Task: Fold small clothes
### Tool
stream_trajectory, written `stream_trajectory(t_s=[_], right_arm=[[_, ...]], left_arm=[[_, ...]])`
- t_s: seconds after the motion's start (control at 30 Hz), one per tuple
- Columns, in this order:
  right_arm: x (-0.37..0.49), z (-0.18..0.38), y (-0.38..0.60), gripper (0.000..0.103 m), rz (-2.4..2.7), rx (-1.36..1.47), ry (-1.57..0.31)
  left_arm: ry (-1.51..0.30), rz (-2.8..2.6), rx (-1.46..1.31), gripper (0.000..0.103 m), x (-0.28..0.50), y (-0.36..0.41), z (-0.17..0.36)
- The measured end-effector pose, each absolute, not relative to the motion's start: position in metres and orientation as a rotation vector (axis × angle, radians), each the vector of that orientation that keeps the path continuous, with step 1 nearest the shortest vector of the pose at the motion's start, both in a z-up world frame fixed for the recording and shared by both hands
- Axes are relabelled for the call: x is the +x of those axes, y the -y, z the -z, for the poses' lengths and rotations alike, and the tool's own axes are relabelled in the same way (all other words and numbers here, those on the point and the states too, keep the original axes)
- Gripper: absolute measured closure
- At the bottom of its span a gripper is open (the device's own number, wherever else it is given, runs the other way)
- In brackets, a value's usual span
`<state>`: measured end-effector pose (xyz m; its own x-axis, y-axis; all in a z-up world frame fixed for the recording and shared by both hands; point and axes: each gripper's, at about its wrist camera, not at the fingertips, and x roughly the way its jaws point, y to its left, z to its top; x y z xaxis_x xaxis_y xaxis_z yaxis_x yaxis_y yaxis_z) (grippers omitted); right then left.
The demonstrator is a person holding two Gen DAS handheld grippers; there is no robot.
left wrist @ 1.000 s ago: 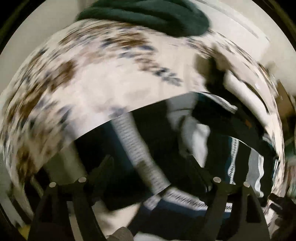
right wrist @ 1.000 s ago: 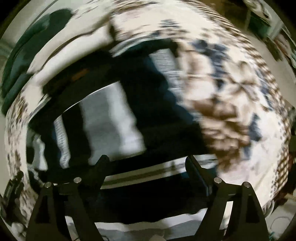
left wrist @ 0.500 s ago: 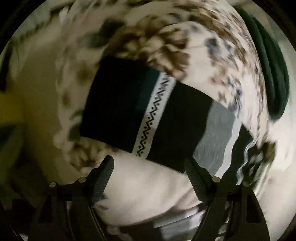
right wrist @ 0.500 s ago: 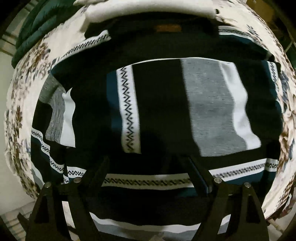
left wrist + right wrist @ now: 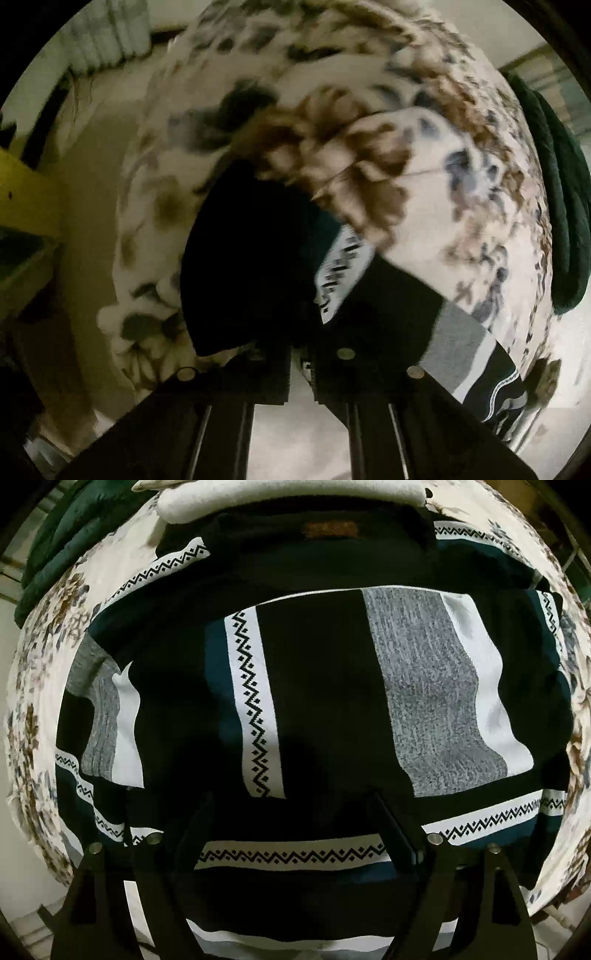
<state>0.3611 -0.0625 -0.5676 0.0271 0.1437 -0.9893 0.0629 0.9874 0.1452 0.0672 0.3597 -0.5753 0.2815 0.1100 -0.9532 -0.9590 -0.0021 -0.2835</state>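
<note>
1. Now the left hand-held gripper [image 5: 301,363] has its jaws pressed together, having just closed, with the near edge of the folded-over sleeve of the sweater [image 5: 251,273] right at its tips. It looks pinched on that edge, though blur and dark cloth hide the contact itself.
2. Meanwhile the right hand-held gripper [image 5: 295,830] hangs spread wide above the sweater [image 5: 317,686] and points straight down at it, with nothing between its jaws.
3. That sweater lies flat on the bed [image 5: 40,664], directly ahead of both hand-held grippers. It is black with grey, white and teal bands and zigzag trim, and one sleeve is folded across the body.
4. Risk: if the left pinch has taken only the top layer — or too thin a bite — a lift would probably let the knit slip out and drop the fold crooked.
5. Risk: catching the flowered bedcover [image 5: 424,206] under the edge along with the sleeve would drag the sweater askew.
6. Risk: nothing pins the body, since the right jaws are off the cloth — a sideways pull may slide the whole garment.
7. Count: one striped sweater, one pale garment [image 5: 288,494] beyond it, one dark green bundle [image 5: 561,206] off to the far side, two hand-held grippers.
</note>
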Motion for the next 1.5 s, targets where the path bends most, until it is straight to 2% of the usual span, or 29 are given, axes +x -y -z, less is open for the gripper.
stream_trajectory(t_s=[0.3, 0.5, 0.67, 0.8, 1.0, 1.03, 1.13, 1.23, 1.27, 1.3, 1.37, 1.5], right_arm=[[0.358, 0.548, 0.127, 0.017, -0.106, 0.214, -1.51], [0.371, 0.54, 0.195, 0.017, -0.075, 0.291, -1.481], [0.376, 0.531, 0.261, 0.017, -0.011, 0.345, -1.451], [0.374, 0.531, 0.313, 0.017, 0.046, 0.364, -1.443], [0.366, 0.538, 0.369, 0.017, 0.1, 0.408, -1.47], [0.365, 0.537, 0.378, 0.017, 0.092, 0.425, -1.474], [0.366, 0.531, 0.387, 0.017, 0.063, 0.461, -1.46], [0.374, 0.518, 0.388, 0.017, 0.013, 0.517, -1.421], [0.379, 0.515, 0.386, 0.017, -0.006, 0.537, -1.409], [0.385, 0.511, 0.382, 0.017, -0.033, 0.559, -1.398], [0.396, 0.508, 0.371, 0.017, -0.089, 0.586, -1.391], [0.422, 0.51, 0.332, 0.017, -0.161, 0.561, -1.41]], left_arm=[[-0.896, -0.93, -0.717, 0.098, 0.151, -0.308, 0.453], [-0.882, -0.629, -0.429, 0.098, 0.267, -0.206, 0.402], [-0.897, -0.315, -0.31, 0.098, 0.352, -0.07, 0.393], [-0.921, -0.106, -0.237, 0.097, 0.385, 0.035, 0.398], [-1.057, -0.008, -0.117, 0.091, 0.4, 0.12, 0.431], [-1.07, -0.018, -0.099, 0.089, 0.396, 0.121, 0.436], [-1.07, -0.019, -0.107, 0.071, 0.383, 0.113, 0.442], [-1.063, -0.06, -0.12, 0.043, 0.371, 0.092, 0.446], [-1.061, -0.083, -0.12, 0.03, 0.367, 0.081, 0.446], [-1.056, -0.115, -0.12, 0.024, 0.361, 0.068, 0.446], [-1.061, -0.181, -0.121, 0.017, 0.355, 0.045, 0.447], [-1.067, -0.332, -0.143, 0.017, 0.34, -0.007, 0.448]])
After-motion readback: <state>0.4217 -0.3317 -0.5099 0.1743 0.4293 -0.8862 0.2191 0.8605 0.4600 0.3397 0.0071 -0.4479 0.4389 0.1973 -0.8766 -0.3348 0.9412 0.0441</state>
